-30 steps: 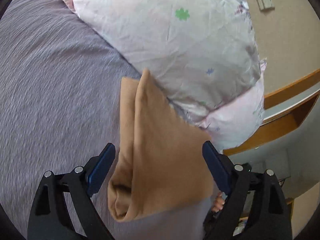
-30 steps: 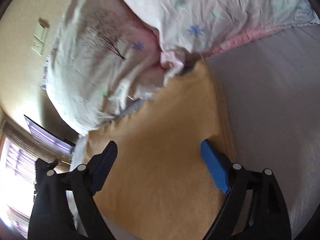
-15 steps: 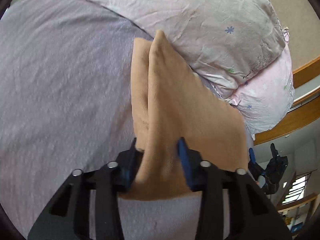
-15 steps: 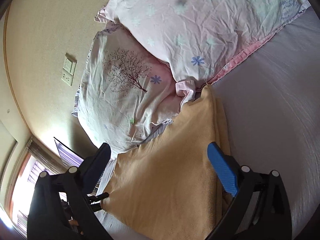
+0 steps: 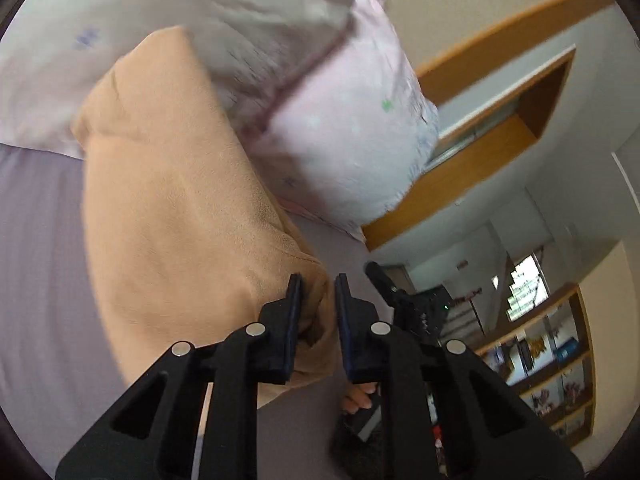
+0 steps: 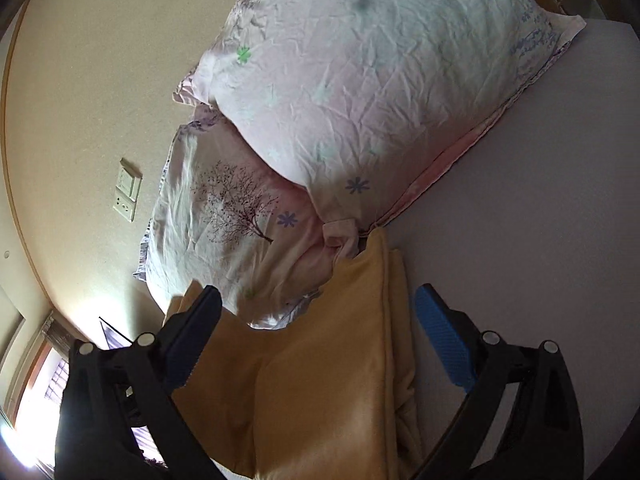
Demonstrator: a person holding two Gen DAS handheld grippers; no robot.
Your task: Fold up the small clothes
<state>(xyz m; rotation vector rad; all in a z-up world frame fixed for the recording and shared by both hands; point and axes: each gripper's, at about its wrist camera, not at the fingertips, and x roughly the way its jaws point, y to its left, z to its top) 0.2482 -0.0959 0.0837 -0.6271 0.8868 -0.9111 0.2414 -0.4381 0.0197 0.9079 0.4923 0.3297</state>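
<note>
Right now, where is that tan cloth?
The tan cloth lies on the purple bedsheet against the floral pillows, its near corner pinched by the left gripper.

One tan garment (image 6: 320,380); two floral pillows (image 6: 380,80), stacked beside it; two grippers (image 5: 316,292); one wall switch plate (image 6: 127,196).

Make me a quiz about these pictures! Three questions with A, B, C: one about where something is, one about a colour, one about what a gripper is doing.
1. Where is the cloth's far end?
A. against the pillows
B. on a shelf
C. on the floor

2. What colour is the cloth?
A. green
B. tan
C. black

3. What is the left gripper doing?
A. open above the cloth
B. shut on the cloth
C. gripping a pillow

Answers: 1 A, its tip meets the pillows; 2 B, it looks tan in both views; 3 B, cloth is pinched between its fingers, while the right gripper is open.
</note>
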